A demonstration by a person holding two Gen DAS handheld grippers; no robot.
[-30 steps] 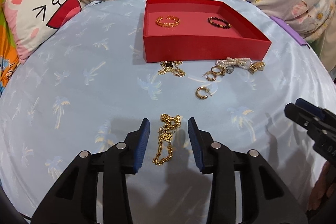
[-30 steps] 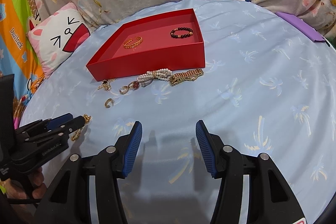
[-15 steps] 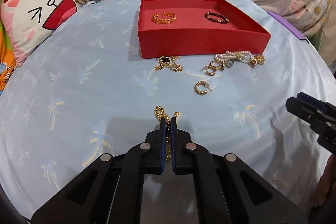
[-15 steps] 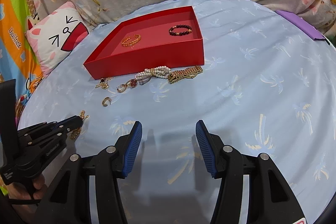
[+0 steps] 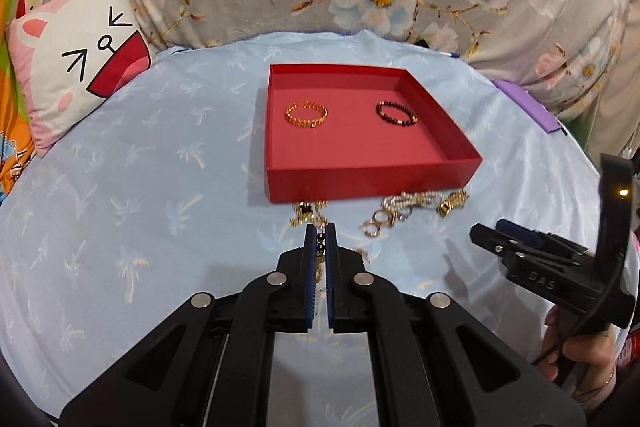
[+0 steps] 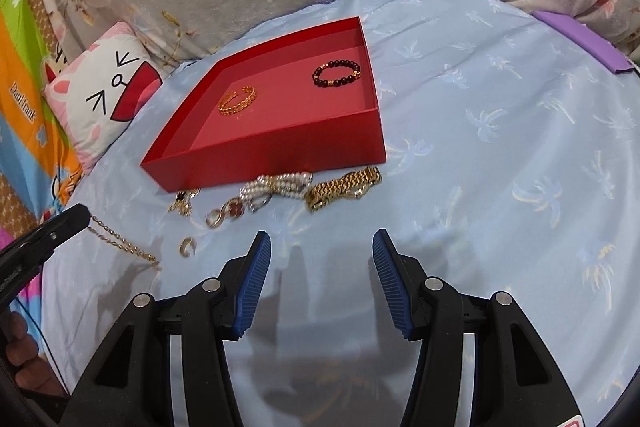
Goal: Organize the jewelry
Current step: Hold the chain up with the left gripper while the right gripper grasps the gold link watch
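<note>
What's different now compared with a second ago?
The left claw closed on the gold chain and lifted it off the blue cloth; its lower end trails down. The right claw stayed open and empty. The red tray and other jewelry didn't move.

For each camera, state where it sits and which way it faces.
Left wrist: on the left gripper, looking forward and down at the red tray; its fingers pinch a gold chain; the right gripper and a hand show at right.
Right wrist: on the right gripper, open, facing the tray from its right; the left gripper lifts the chain at left.
Shared: tray, chain, loose jewelry, blue cloth.
</note>
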